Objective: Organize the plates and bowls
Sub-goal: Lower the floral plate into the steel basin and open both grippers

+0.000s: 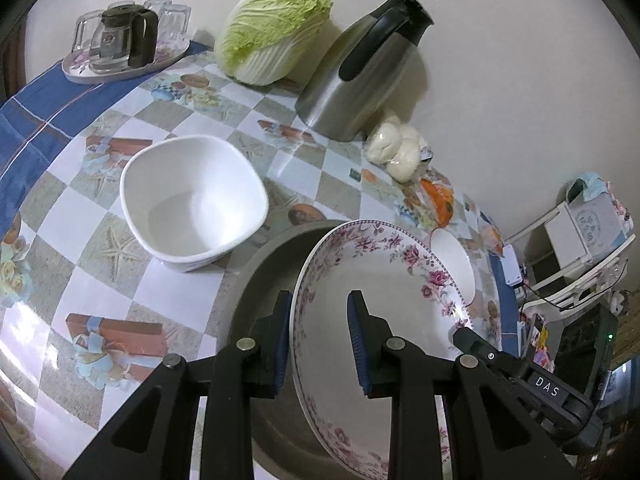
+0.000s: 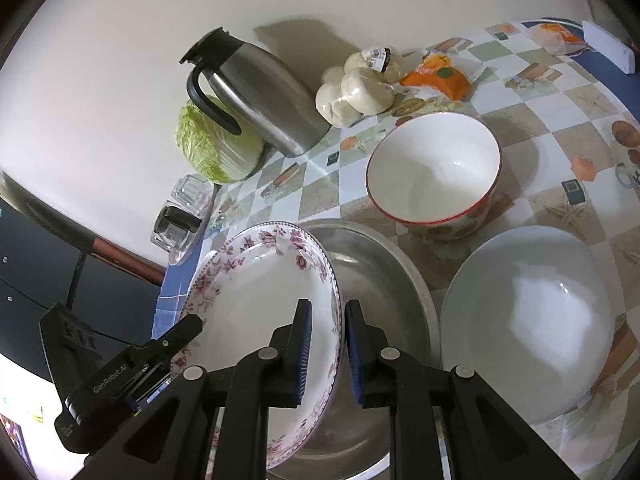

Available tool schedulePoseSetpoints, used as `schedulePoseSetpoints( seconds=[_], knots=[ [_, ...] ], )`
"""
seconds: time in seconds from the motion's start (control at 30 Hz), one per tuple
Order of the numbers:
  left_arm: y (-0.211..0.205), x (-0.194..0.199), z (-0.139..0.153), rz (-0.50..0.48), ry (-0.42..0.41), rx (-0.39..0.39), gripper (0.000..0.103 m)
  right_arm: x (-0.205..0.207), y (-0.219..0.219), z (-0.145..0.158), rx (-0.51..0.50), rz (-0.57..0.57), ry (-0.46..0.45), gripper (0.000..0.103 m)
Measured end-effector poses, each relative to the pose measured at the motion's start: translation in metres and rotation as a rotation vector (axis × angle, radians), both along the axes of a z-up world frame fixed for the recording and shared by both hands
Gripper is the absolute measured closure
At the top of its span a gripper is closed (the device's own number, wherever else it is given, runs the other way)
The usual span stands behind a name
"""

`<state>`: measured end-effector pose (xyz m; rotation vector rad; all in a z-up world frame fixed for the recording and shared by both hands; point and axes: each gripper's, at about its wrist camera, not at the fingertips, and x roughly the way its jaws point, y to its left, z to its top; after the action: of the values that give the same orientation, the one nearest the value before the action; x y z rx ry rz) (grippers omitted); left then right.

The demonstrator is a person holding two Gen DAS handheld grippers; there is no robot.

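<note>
Left gripper (image 1: 319, 344) fingers straddling rim of tilted floral plate (image 1: 384, 280), above grey metal basin (image 1: 260, 280). White squarish bowl (image 1: 192, 200) just beside, on checkered worktop (image 1: 80, 240). Napa cabbage (image 1: 272, 28), steel carafe (image 1: 360, 72), bagged buns (image 1: 396, 148) against wall.

Floral plate (image 1: 384, 280): glazed ceramic, glossy, printed rim. Basin (image 2: 372, 264) beneath: dull brushed metal, faintly reflective. Square white bowl (image 1: 192, 204): smooth gloss, ceramic or melamine, cannot be told. Red-rimmed bowl (image 2: 434, 176): glossy glaze. Pale plate (image 2: 528, 312): smooth, semi-gloss. Jug (image 1: 360, 80): brushed steel, satin, with matt black plastic handle and lid. Counter (image 1: 160, 304) is covered in shiny printed vinyl. Teapot (image 1: 120, 36): clear glass. Claw fingers (image 1: 282, 344): matt black plastic, ribbed blue pads.
</note>
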<state>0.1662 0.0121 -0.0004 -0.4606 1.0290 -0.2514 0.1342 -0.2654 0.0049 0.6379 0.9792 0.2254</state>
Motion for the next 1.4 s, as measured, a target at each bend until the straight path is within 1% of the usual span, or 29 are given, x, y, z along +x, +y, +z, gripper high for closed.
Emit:
schedulePoseSetpoints(
  seconds=[0.17, 0.5, 0.73, 0.93, 1.07, 1.1, 1.23, 1.4],
  knots=[
    [-0.004, 0.001, -0.009, -0.017, 0.041, 0.021, 0.076, 0.001, 0.001, -0.007, -0.003, -0.001, 0.027, 0.084],
    [-0.014, 0.004, -0.022, -0.044, 0.094, 0.049, 0.076, 0.003, -0.002, -0.016, -0.039, -0.012, 0.073, 0.084],
    [-0.018, 0.006, -0.028, -0.045, 0.113, 0.075, 0.075, 0.005, -0.002, -0.022, -0.063, -0.015, 0.106, 0.084],
    [-0.015, 0.009, -0.033, -0.031, 0.128, 0.079, 0.075, 0.007, 0.001, -0.026, -0.076, -0.009, 0.114, 0.084],
    [-0.015, 0.011, -0.037, -0.034, 0.138, 0.089, 0.074, 0.010, 0.006, -0.028, -0.109, -0.002, 0.127, 0.084],
    [-0.016, 0.012, -0.038, -0.034, 0.142, 0.095, 0.072, 0.011, 0.008, -0.029, -0.121, 0.000, 0.133, 0.084],
    [-0.020, 0.014, -0.040, -0.038, 0.144, 0.135, 0.072, 0.011, 0.012, -0.032, -0.141, 0.004, 0.142, 0.084],
    [-0.025, 0.014, -0.041, -0.045, 0.142, 0.183, 0.070, 0.012, 0.016, -0.031, -0.206, 0.018, 0.137, 0.084]
  ],
)
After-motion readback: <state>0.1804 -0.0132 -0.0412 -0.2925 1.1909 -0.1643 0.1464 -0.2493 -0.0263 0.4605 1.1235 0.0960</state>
